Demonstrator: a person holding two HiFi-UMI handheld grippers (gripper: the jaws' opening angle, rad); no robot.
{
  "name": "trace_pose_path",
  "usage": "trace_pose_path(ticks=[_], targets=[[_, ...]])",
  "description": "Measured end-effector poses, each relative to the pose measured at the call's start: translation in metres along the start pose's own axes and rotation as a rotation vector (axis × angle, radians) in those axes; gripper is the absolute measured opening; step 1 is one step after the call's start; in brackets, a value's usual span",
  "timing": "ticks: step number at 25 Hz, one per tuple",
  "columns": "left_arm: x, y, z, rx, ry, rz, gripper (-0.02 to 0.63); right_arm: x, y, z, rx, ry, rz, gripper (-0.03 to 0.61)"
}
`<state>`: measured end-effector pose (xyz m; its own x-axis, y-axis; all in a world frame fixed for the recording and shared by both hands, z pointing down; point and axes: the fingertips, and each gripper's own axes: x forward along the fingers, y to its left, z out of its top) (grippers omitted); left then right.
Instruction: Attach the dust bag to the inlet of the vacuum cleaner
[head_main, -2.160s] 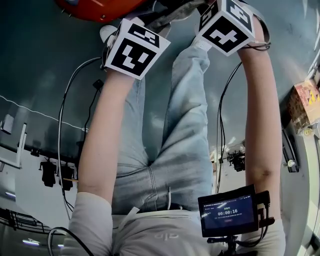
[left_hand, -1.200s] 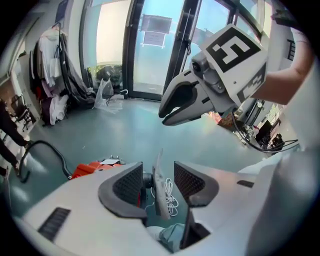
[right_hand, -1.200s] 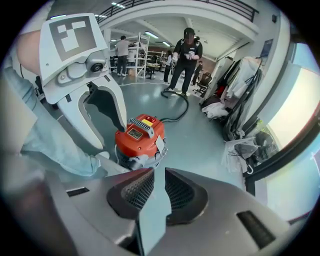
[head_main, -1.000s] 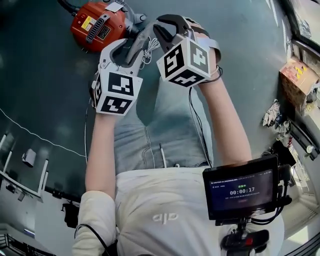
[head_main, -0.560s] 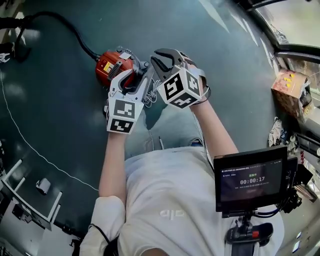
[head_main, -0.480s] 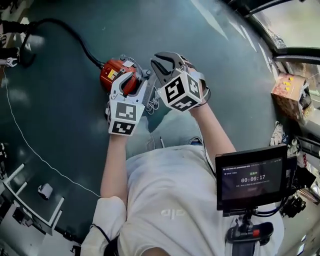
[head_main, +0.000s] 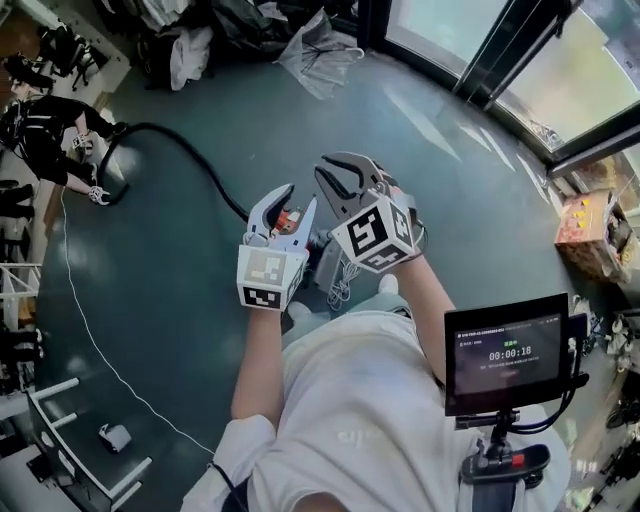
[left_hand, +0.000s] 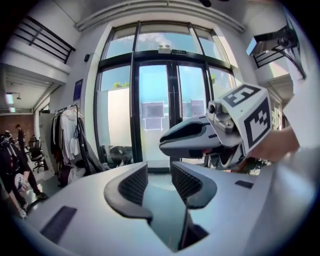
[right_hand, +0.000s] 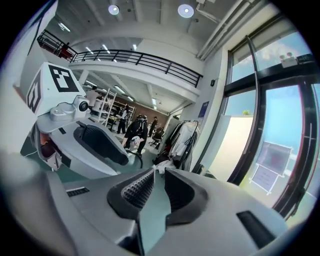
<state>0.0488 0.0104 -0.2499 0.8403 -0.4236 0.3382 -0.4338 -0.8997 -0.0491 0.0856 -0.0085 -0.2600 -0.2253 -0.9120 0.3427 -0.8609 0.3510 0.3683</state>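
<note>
The red vacuum cleaner (head_main: 291, 219) lies on the dark floor and shows only as a small patch between the jaws of my left gripper (head_main: 298, 195). Its black hose (head_main: 170, 140) runs away to the upper left. Beside it lies a grey piece with a looped white cord (head_main: 340, 282); I cannot tell whether it is the dust bag. Both grippers are held high above the floor, side by side. The left gripper (left_hand: 159, 172) is closing from wide, with nothing between its pads. My right gripper (head_main: 326, 165) (right_hand: 159, 180) holds a narrow gap, also with nothing in it.
Glass doors (left_hand: 165, 100) stand ahead, with a clothes rack (left_hand: 70, 135) to their left. A cardboard box (head_main: 585, 220) sits at the right, a folded umbrella (head_main: 318, 40) at the top. People in black (head_main: 40, 130) stand upper left. A thin white cable (head_main: 75, 300) crosses the floor.
Both grippers have risen together from just over the vacuum cleaner to well above it. The vacuum looks smaller and farther below. The left jaws have narrowed a little.
</note>
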Motion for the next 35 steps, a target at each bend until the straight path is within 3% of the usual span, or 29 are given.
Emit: trace_pose_path(ticks=[6, 10, 12, 13, 14, 18, 19, 20, 23, 28, 35], targets=[[-0.034, 0.013, 0.098, -0.045, -0.222, -0.011, 0.094, -0.043, -0.031, 0.079, 0.073, -0.187, 0.005, 0.069], [-0.045, 0.016, 0.139, -0.028, -0.273, -0.017, 0.094, -0.061, -0.045, 0.111, 0.106, -0.273, 0.033, 0.069], [-0.047, 0.022, 0.144, -0.034, -0.275, -0.007, 0.087, -0.063, -0.049, 0.117, 0.162, -0.316, 0.053, 0.069], [-0.046, 0.028, 0.144, -0.042, -0.278, -0.003, 0.018, -0.063, -0.053, 0.119, 0.197, -0.341, 0.063, 0.069], [-0.044, 0.033, 0.142, -0.047, -0.281, -0.003, 0.006, -0.061, -0.056, 0.119, 0.234, -0.364, 0.073, 0.069], [-0.048, 0.046, 0.136, -0.048, -0.289, -0.021, 0.006, -0.062, -0.063, 0.119, 0.331, -0.416, 0.126, 0.067], [-0.052, 0.046, 0.136, -0.067, -0.301, -0.038, 0.006, -0.065, -0.063, 0.121, 0.339, -0.43, 0.143, 0.065], [-0.057, 0.046, 0.138, -0.097, -0.319, -0.061, 0.006, -0.069, -0.062, 0.124, 0.345, -0.449, 0.16, 0.007], [-0.068, 0.043, 0.142, -0.182, -0.362, -0.13, 0.005, -0.08, -0.056, 0.135, 0.341, -0.508, 0.21, 0.006], [-0.071, 0.036, 0.146, -0.151, -0.362, -0.131, 0.006, -0.085, -0.052, 0.141, 0.365, -0.542, 0.248, 0.006], [-0.07, 0.033, 0.145, -0.158, -0.348, -0.147, 0.006, -0.083, -0.054, 0.142, 0.366, -0.526, 0.235, 0.006]])
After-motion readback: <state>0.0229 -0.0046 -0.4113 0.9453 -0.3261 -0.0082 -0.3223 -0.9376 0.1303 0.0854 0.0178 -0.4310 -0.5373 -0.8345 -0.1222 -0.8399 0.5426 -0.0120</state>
